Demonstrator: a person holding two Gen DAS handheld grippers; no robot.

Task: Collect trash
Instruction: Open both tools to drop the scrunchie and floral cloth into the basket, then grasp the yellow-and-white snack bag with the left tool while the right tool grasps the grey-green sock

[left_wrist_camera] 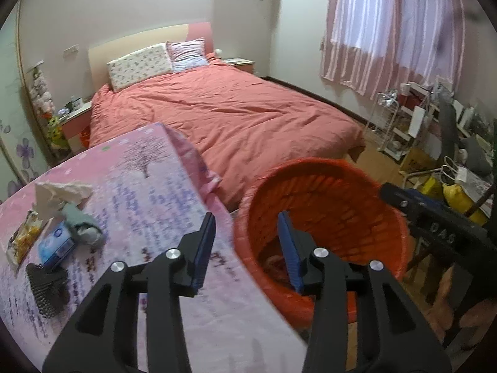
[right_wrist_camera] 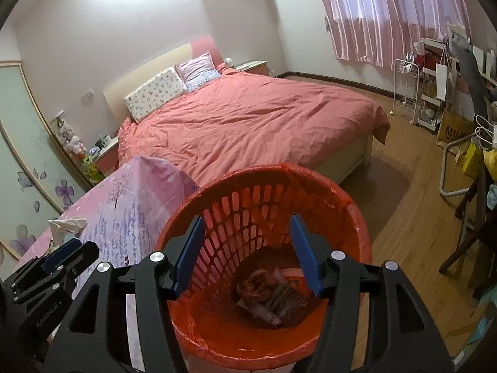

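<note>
An orange slotted trash basket (right_wrist_camera: 354,217) lined with an orange bag stands on the floor beside a table with a pink-purple cloth (left_wrist_camera: 161,192). Crumpled wrappers (right_wrist_camera: 270,295) lie in its bottom. My right gripper (right_wrist_camera: 248,248) is open and empty right above the basket. My left gripper (left_wrist_camera: 247,242) is open and empty over the table edge next to the basket (left_wrist_camera: 326,186). On the table's left lie a crumpled white tissue (left_wrist_camera: 59,195), a yellow snack wrapper (left_wrist_camera: 23,239), a blue packet (left_wrist_camera: 56,245), a grey-green cloth (left_wrist_camera: 82,223) and a black brush (left_wrist_camera: 46,289).
A bed with a salmon duvet (left_wrist_camera: 233,115) lies behind the table. Cluttered shelves, bags and a chair (right_wrist_camera: 459,143) fill the right side by the striped curtain. Wooden floor (right_wrist_camera: 413,223) shows right of the basket. The right gripper's body (left_wrist_camera: 441,227) is seen in the left wrist view.
</note>
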